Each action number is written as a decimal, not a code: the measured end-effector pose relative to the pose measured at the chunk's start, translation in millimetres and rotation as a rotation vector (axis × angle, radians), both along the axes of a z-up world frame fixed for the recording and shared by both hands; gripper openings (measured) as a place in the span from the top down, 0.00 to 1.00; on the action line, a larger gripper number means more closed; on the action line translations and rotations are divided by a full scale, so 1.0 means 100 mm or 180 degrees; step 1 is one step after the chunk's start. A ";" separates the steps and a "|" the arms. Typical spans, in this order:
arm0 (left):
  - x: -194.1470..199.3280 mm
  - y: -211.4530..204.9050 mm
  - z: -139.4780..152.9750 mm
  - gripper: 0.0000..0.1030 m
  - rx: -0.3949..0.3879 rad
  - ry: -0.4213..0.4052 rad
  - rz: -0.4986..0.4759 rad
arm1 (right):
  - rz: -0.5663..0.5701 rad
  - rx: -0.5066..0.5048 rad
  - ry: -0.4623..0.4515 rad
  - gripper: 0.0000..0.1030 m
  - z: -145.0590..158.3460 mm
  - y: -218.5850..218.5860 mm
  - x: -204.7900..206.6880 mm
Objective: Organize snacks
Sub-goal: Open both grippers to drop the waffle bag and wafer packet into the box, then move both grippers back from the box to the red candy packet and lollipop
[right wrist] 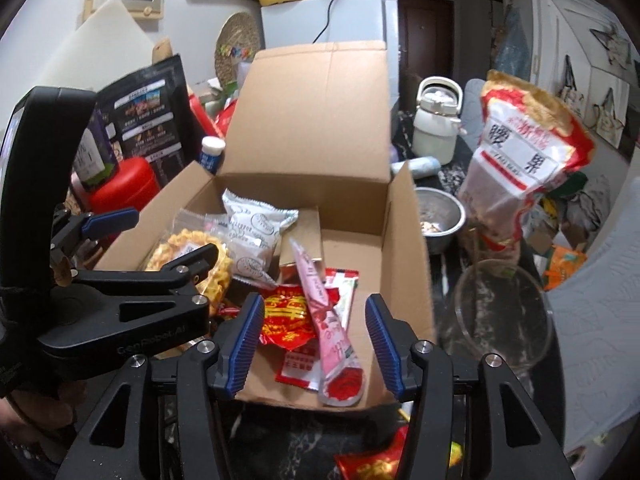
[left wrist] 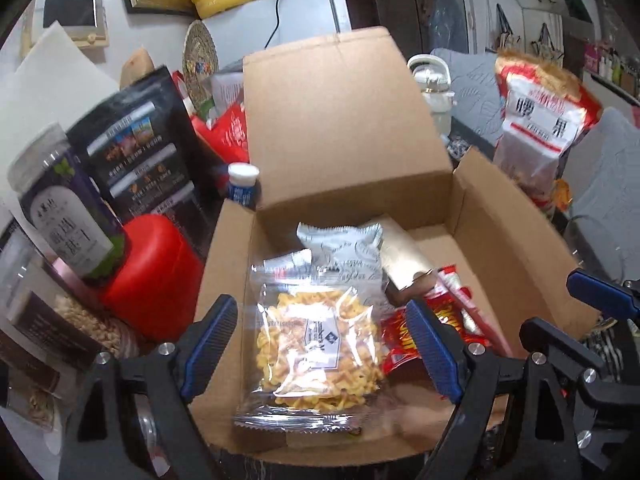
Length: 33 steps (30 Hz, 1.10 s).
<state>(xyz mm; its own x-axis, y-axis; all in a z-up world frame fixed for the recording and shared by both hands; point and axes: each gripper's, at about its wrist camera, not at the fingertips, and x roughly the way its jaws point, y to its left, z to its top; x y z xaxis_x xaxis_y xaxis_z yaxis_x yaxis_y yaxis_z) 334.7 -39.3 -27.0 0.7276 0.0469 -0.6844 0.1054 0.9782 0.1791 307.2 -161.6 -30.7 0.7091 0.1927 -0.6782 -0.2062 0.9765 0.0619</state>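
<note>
Left gripper (left wrist: 320, 344): fingers apart, over the clear bag of yellow snacks (left wrist: 318, 354) at the box's near left.
Right gripper (right wrist: 316, 348): apart, holding nothing.
Cardboard box (right wrist: 404, 248): right floor bare; near edge cut off.
Red packet (right wrist: 286, 318): partly hidden under pink pouch (right wrist: 332, 332).

left hand-held gripper (left wrist: 322, 350): jaws spread wide | right hand-held gripper (right wrist: 316, 346): jaws spread wide

A steel bowl (right wrist: 440, 216) sits beside a white kettle (right wrist: 436, 128) (a clear glass (right wrist: 500, 320) stands nearer).
</note>
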 end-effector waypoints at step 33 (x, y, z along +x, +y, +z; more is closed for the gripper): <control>-1.78 -0.23 0.97 0.16 -0.0380 -0.0682 -0.0595 | -0.0304 0.0055 -0.0826 0.41 0.96 -0.37 -1.75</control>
